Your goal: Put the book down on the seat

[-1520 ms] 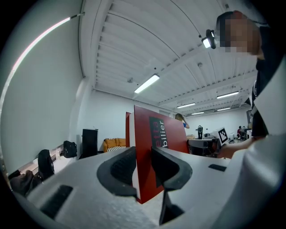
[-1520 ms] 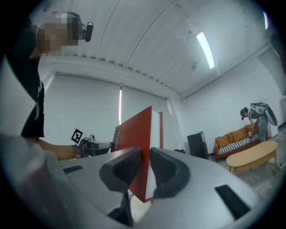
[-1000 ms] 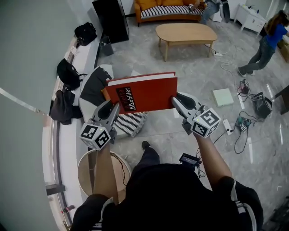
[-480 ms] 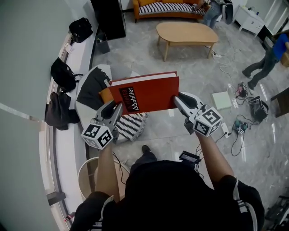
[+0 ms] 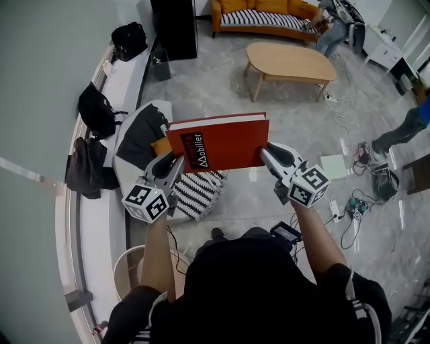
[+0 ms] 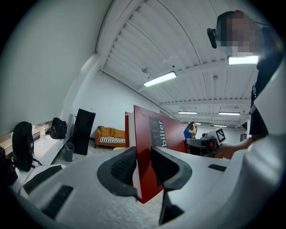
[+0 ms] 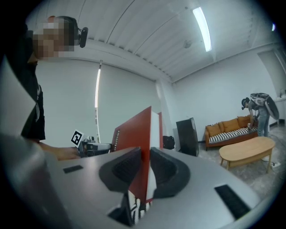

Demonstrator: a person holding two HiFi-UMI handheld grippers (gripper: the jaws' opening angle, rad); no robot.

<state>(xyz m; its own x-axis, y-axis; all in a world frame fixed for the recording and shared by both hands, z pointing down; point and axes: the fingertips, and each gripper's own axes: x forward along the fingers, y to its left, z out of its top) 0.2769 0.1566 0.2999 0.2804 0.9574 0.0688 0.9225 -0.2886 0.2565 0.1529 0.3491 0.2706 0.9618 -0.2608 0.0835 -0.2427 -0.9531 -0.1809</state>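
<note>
Glossy grey floor (image 5: pixel 302 117), oval wooden coffee table (image 5: pixel 290 60), orange sofa (image 5: pixel 265 15), black cabinet (image 5: pixel 175 27), white walls (image 6: pixel 111 100), ceiling strip lights (image 6: pixel 159 79)

Black short-sleeved top (image 5: pixel 269 289) at 6 o'clock in the head view, thin white stripes (image 5: pixel 352 293) at the sleeve hems. Left gripper (image 5: pixel 171 164) at 9 o'clock, right gripper (image 5: pixel 266 153) at 3 o'clock: rounded pale grey shells, narrowing to two jaws lined with black ribbed pads (image 6: pixel 119 166). White cube (image 5: pixel 144 203) with black square markers behind each. Black shoe (image 5: pixel 217 234) near centre.
</note>
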